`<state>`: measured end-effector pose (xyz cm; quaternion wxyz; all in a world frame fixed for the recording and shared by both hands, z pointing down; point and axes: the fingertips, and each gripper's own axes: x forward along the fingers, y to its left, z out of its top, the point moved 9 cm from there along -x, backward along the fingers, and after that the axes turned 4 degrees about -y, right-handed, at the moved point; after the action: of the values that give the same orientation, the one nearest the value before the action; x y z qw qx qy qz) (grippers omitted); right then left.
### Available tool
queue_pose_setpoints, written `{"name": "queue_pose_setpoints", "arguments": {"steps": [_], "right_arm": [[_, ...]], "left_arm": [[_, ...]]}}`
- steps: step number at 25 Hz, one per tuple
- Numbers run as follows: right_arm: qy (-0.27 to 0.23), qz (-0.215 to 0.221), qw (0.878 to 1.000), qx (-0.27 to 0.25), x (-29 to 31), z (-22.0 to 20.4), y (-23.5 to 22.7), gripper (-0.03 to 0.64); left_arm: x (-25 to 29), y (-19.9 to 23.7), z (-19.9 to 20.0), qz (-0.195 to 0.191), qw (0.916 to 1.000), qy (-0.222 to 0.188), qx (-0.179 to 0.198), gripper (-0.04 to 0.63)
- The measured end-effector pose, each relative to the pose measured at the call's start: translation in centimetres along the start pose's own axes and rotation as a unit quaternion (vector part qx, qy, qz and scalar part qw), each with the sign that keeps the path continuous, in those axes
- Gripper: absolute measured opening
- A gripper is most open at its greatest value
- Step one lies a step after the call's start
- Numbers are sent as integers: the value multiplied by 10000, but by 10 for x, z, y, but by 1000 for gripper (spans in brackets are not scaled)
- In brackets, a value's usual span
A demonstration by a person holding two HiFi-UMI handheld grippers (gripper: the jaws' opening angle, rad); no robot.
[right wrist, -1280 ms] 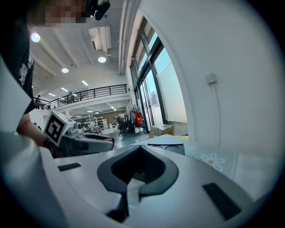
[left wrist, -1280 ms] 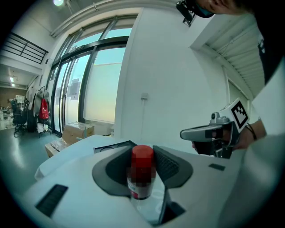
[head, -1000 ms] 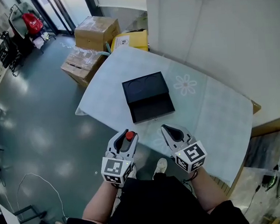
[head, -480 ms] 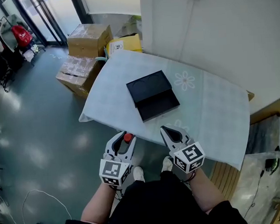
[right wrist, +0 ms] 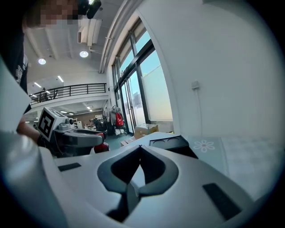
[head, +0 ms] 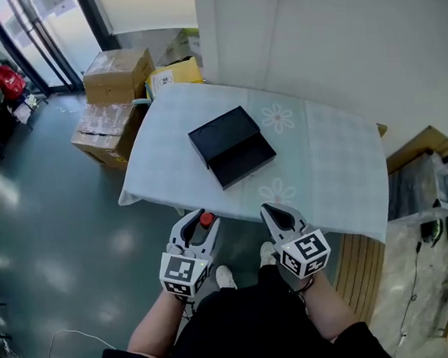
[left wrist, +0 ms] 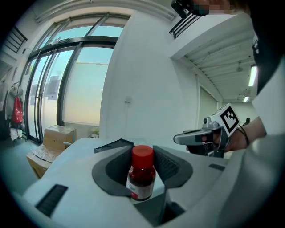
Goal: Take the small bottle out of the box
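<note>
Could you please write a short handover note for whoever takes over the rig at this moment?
Left hand-held gripper: closed on the small bottle, red cap up, bottle upright between the jaws.
Right hand-held gripper: jaws together, nothing in them.
Black box: lies open on the table, near its middle, well ahead of both grippers.
Both grippers are held off the table's near edge, over the floor.
Done: the bottle is out of the box.
Left: probably just to set the bottle down somewhere, most likely on the table beside the box, and let go.
</note>
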<state>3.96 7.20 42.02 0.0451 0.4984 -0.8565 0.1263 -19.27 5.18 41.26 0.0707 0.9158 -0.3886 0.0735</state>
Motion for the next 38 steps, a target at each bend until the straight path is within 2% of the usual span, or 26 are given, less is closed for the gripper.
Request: {"name": "queue_pose_setpoints", "arguments": {"steps": [7,14,38], "right_arm": [[-71,-411,9991,101,-21,-10,12,23],[-59,-616,9980,137,-35,-18,22,23],[-61,-596,9981,130,-33,-20,26,23]], "left_arm": [[0,-6,-1,-410,9992,16,29,167],[-2,-11,-4,-653,9979,25,45,167],[-3,-9,-5,-621,9981,-3,26,167]]}}
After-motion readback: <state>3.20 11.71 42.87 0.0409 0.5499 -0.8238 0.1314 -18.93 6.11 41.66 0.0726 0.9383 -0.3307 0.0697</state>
